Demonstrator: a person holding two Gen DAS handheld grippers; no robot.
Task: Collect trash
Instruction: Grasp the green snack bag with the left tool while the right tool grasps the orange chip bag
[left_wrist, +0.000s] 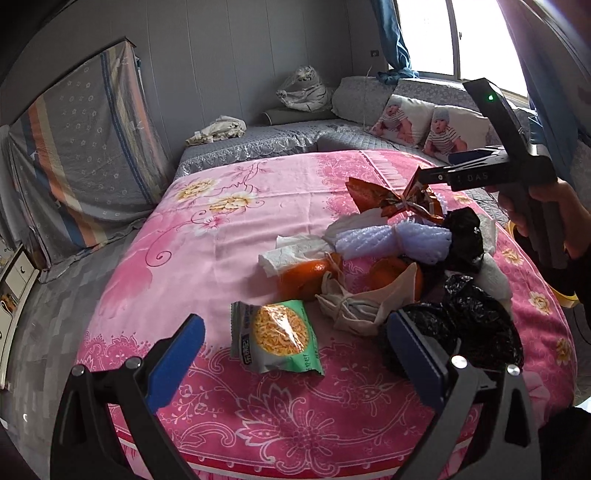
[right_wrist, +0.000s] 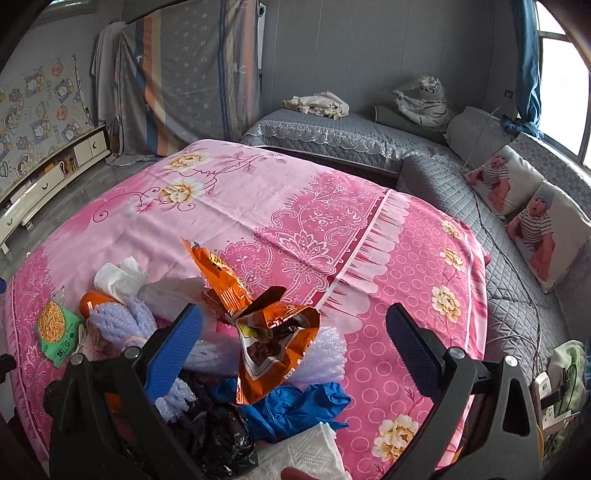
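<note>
Nothing looks collected yet, by my reckoning: the whole trash pile (left_wrist: 388, 266) sits heaped on the pink-covered surface (left_wrist: 221, 221), black plastic bag (left_wrist: 461, 332) crumpled at its near edge. My right gripper (right_wrist: 295, 332) hangs over the orange snack wrapper (right_wrist: 266, 332), fingers (right_wrist: 177, 350) apart, nothing clamped. My left gripper (left_wrist: 295, 358), fingers wide too, frames the green noodle packet (left_wrist: 275, 339).

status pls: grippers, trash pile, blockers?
Left gripper open, over green noodle packet. Right gripper open around orange snack wrapper, not clamped. Trash heaped on pink cloth. No blockers seen.
</note>
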